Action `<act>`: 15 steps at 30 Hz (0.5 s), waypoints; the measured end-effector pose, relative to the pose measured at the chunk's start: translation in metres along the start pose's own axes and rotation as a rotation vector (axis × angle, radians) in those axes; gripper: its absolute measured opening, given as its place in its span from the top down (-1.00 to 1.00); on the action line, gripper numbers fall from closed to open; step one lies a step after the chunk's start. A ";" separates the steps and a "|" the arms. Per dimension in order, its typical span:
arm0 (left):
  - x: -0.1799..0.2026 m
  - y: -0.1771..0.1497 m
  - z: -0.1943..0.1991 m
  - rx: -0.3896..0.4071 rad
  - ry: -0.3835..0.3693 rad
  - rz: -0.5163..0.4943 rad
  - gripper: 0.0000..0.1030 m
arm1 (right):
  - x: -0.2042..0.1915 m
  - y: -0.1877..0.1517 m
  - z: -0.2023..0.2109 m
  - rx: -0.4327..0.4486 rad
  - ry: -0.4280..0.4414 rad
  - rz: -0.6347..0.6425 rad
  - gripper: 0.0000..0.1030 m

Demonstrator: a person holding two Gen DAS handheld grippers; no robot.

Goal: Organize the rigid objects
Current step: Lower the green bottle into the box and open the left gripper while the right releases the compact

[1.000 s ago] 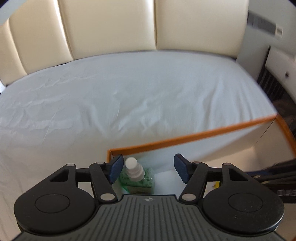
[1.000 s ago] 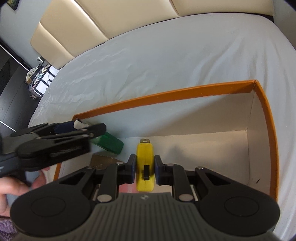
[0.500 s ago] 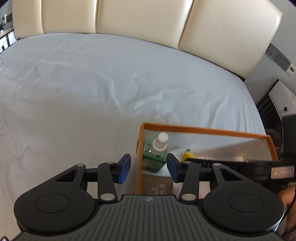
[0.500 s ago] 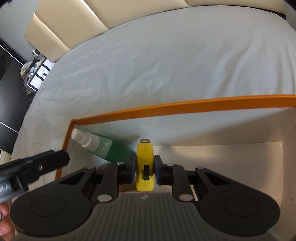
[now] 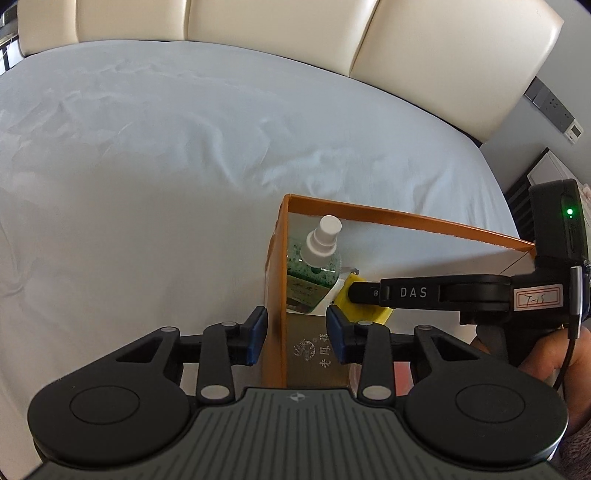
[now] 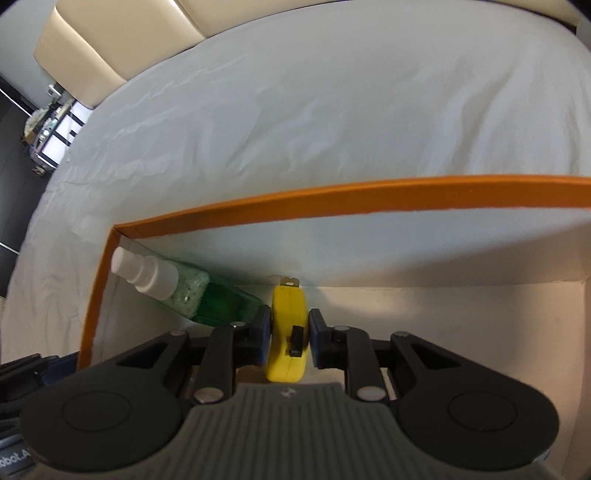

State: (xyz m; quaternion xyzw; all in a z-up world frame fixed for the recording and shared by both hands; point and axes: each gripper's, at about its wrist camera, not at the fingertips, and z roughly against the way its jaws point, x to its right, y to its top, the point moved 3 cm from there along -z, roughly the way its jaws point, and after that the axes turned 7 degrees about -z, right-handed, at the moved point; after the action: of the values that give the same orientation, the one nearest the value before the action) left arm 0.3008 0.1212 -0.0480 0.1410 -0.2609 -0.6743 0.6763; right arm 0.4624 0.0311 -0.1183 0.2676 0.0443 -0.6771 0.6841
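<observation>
An orange-rimmed cardboard box (image 5: 406, 216) (image 6: 332, 201) sits on a white bed. A green spray bottle (image 5: 314, 266) (image 6: 192, 291) with a white cap leans in the box's left corner. My right gripper (image 6: 290, 338) is shut on a yellow tape measure (image 6: 288, 332) and holds it low inside the box beside the bottle; it also shows in the left wrist view (image 5: 364, 304). My left gripper (image 5: 295, 334) is open and empty, straddling the box's left wall (image 5: 275, 295). A brown printed box (image 5: 314, 358) lies inside, below it.
The white sheet (image 5: 147, 166) spreads left and beyond the box. A cream padded headboard (image 5: 332, 33) runs along the back. A wall switch panel (image 5: 554, 110) and dark furniture are at the right; a bedside stand (image 6: 51, 136) is at the far left.
My left gripper has pulled back out of the box and left, now astride its left wall. My right gripper has carried the tape measure lower and nearer the bottle.
</observation>
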 end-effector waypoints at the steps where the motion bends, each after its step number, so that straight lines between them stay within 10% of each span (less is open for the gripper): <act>1: 0.000 0.000 0.001 0.000 0.002 -0.003 0.16 | -0.002 -0.001 0.000 0.010 -0.027 0.015 0.51; 15: 0.019 0.001 0.037 0.068 0.062 -0.031 0.11 | -0.003 0.001 0.023 0.040 -0.108 0.046 0.31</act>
State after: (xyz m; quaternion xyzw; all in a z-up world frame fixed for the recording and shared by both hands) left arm 0.2812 0.1089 -0.0141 0.1888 -0.2602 -0.6706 0.6685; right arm 0.4562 0.0241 -0.0975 0.2454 -0.0123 -0.6756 0.6951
